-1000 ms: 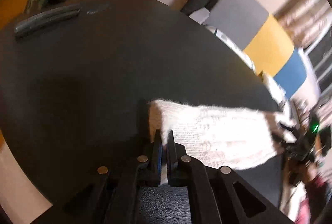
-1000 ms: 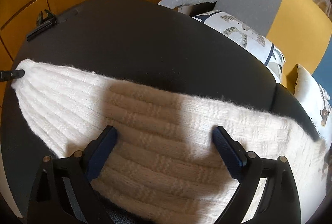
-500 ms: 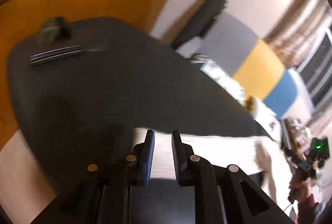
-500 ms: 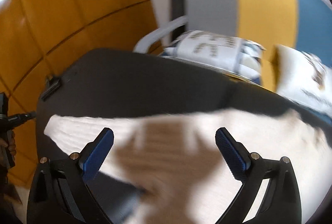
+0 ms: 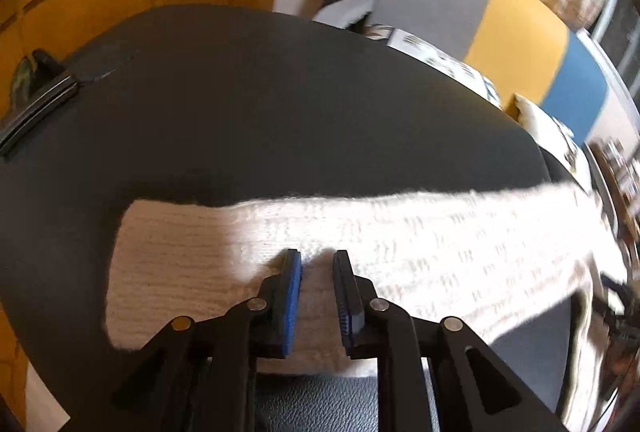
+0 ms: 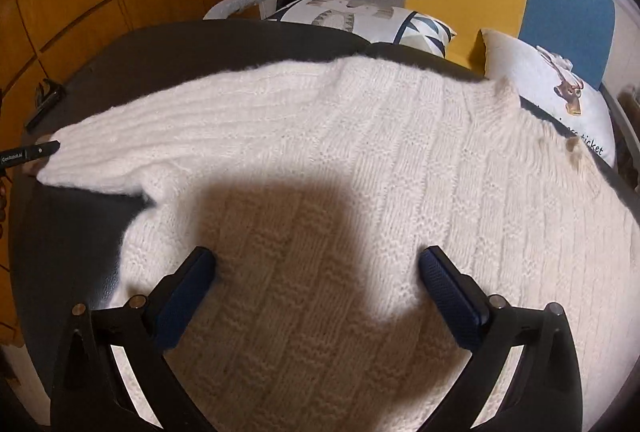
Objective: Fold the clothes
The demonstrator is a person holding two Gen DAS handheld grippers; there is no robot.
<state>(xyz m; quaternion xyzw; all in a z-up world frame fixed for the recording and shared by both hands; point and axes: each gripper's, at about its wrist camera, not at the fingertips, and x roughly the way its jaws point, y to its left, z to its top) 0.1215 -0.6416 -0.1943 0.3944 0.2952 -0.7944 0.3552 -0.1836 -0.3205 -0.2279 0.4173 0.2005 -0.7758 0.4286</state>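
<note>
White knit sweater (image 6: 360, 160) is lying spread on the dark table (image 5: 280, 104), one sleeve (image 5: 280, 232) stretching across. Your left gripper (image 5: 316, 264) is hovering over that sleeve, jaws slightly parted, gripping nothing. Your right gripper (image 6: 316, 268) is gaping wide above the sweater body.

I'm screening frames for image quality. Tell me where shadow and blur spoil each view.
Left wrist view: motion blur smears the right edge; shadow covers the white knitted sleeve's left end by the left gripper. Right wrist view: sharp, but a dark shadow falls on the white knitted sweater between the right gripper's open fingers.
</note>
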